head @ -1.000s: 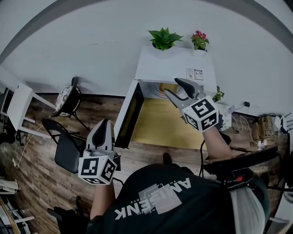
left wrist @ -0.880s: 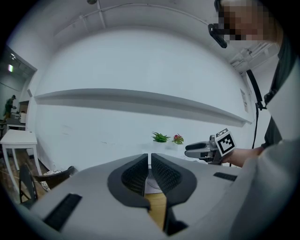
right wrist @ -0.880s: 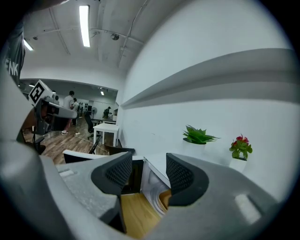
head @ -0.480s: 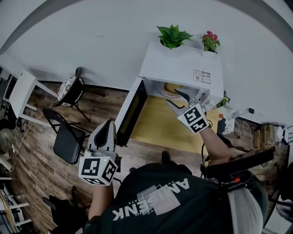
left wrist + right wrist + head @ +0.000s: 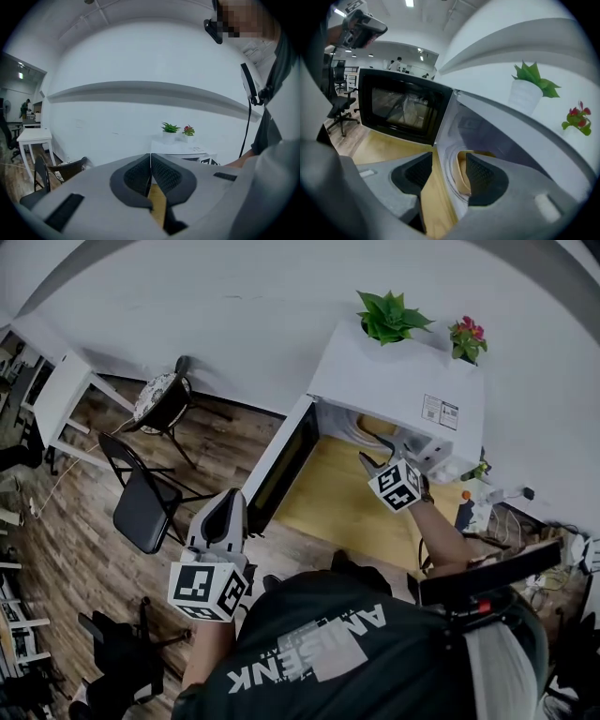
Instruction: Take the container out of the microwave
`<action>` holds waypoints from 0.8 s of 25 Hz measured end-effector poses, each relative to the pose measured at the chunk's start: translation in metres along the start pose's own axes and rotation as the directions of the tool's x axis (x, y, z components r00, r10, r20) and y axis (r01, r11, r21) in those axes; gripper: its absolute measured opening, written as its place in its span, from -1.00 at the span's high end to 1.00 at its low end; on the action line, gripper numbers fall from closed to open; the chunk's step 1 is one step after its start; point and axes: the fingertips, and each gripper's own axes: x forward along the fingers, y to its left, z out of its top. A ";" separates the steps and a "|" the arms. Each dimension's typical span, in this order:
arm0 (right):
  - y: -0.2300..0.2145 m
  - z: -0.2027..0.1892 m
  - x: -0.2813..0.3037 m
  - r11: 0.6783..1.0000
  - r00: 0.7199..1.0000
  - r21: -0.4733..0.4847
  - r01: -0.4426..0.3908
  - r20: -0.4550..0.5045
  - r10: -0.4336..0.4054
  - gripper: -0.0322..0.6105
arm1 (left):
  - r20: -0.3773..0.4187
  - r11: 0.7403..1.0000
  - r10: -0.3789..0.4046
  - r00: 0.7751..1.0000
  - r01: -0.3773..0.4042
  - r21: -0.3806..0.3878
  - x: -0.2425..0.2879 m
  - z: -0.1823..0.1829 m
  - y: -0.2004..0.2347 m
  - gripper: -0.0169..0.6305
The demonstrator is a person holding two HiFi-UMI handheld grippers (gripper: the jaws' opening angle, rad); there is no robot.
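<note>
Now my right hand-held gripper (image 5: 373,450) is stretched out to the open mouth of the white microwave (image 5: 398,385), which stands at the far side of the yellow surface (image 5: 323,498). In the right gripper view, its jaws stand apart with nothing clamped between them (image 5: 449,161). Beyond the gap I see the container (image 5: 462,174), a tan, rounded thing on the pale floor inside the microwave cavity. It shows partly behind the right jaw, and I cannot tell whether that jaw touches it. From the head view only a tan sliver of the container (image 5: 375,425) shows inside the cavity, just beyond the jaw tips.

The microwave door (image 5: 281,470) hangs open to the left, its dark window facing across the surface. In the right gripper view the door (image 5: 401,110) fills the left side.

My left hand-held gripper (image 5: 225,517) is near my body, well apart from the microwave and over the wooden floor (image 5: 84,549). Its jaws are pressed together (image 5: 150,161) with nothing between them.

On top of the microwave stand a green plant (image 5: 389,317) and, to its right, a small red-flowered plant (image 5: 466,337). To the left, on the floor, a black folding chair (image 5: 141,507) stands near the door.
</note>
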 end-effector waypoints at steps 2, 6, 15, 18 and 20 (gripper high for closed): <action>-0.006 -0.010 0.011 0.999 0.999 -0.035 0.005 -0.034 -0.006 0.25 | 0.002 1.000 0.017 1.000 -0.017 -0.010 -0.001 -0.001 0.000 0.94; -0.020 -0.031 0.034 0.995 0.995 -0.095 0.014 -0.101 -0.024 0.25 | 0.018 0.996 0.087 0.996 -0.086 -0.034 -0.005 0.002 0.010 0.94; -0.033 -0.052 0.066 0.990 0.985 -0.137 0.012 -0.170 -0.036 0.27 | -0.009 0.991 0.126 0.992 -0.126 -0.044 -0.009 -0.005 0.014 0.94; -0.036 -0.060 0.071 0.980 0.979 -0.198 0.012 -0.195 -0.051 0.34 | -0.016 0.991 0.126 0.992 -0.127 -0.039 -0.011 -0.005 0.014 0.94; -0.037 -0.061 0.075 0.972 0.978 -0.235 0.009 -0.202 -0.058 0.40 | -0.017 0.990 0.135 0.991 -0.135 -0.042 -0.012 -0.006 0.016 0.94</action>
